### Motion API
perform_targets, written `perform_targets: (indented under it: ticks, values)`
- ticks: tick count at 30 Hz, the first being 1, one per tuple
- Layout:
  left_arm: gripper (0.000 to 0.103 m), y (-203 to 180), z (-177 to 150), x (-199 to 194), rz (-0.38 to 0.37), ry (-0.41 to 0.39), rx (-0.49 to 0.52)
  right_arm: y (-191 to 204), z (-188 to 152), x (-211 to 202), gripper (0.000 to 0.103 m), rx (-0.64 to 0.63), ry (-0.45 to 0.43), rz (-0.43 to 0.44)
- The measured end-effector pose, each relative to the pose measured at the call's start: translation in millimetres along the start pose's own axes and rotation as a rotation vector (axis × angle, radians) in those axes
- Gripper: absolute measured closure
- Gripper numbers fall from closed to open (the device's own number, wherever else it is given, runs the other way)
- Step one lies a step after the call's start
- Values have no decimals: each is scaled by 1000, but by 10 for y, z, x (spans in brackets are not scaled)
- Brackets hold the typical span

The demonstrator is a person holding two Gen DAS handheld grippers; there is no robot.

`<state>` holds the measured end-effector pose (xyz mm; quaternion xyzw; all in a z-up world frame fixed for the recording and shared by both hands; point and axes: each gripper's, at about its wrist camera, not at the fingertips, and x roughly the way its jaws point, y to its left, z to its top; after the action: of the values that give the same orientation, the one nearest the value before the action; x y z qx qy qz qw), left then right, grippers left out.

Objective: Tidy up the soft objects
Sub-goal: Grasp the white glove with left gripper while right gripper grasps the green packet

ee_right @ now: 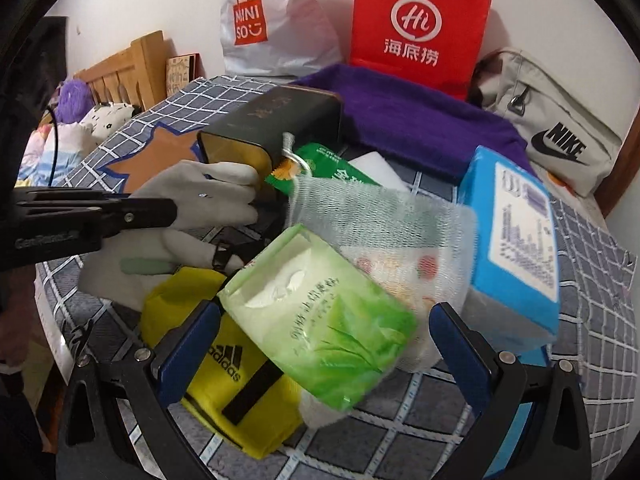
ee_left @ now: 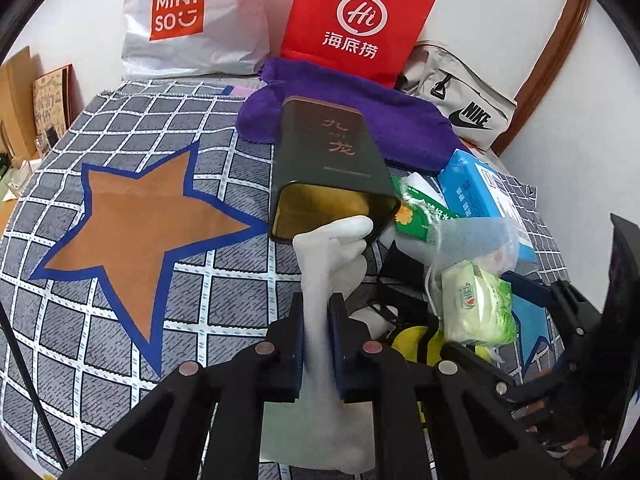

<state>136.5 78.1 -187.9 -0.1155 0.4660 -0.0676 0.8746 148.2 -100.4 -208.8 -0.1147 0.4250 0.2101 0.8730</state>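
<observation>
The white fabric glove [ee_left: 332,248] is pinched in the left claw [ee_left: 316,344], whose jaws are nearly together with only the cloth between the pads. The glove's long axis runs straight ahead from that claw, its fingers reaching to the open mouth of the dark rectangular tin [ee_left: 332,168] lying on its side on the grey checked bedspread [ee_left: 120,320]. From the right wrist view the same glove sits off to the left, well outside the right claw [ee_right: 320,356].

That right claw stands wide, its blue pads on either side of the green plastic-wrapped tissue pack [ee_right: 320,320], which lies tilted, long axis running diagonally across the gap. The pads do not press on it (a clear gap shows on each side). The pack rests partly on a white mesh pouch [ee_right: 384,216] and a yellow drawstring bag [ee_right: 224,360], just beside a blue tissue box [ee_right: 516,240]. The right hand is plainly the nearer one to the pack; closing on it likely calls for squaring the jaws to its short width.
</observation>
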Motion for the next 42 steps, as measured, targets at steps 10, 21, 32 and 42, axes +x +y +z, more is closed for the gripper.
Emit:
perform_targets:
  ticks: [10, 21, 32, 42]
  values:
    - [91, 102, -36, 44, -9, 16, -39, -19, -26, -158, 18, -14, -43, 9]
    - [91, 201, -59, -148, 63, -2, -76, -503, -363, -558, 17, 71, -59, -68]
    - [91, 49, 64, -465, 80, -46, -92, -908, -658, -550, 17, 178, -4, -100]
    - [93, -149, 262, -680, 101, -73, -51, -987, -440, -849, 17, 181, -81, -89]
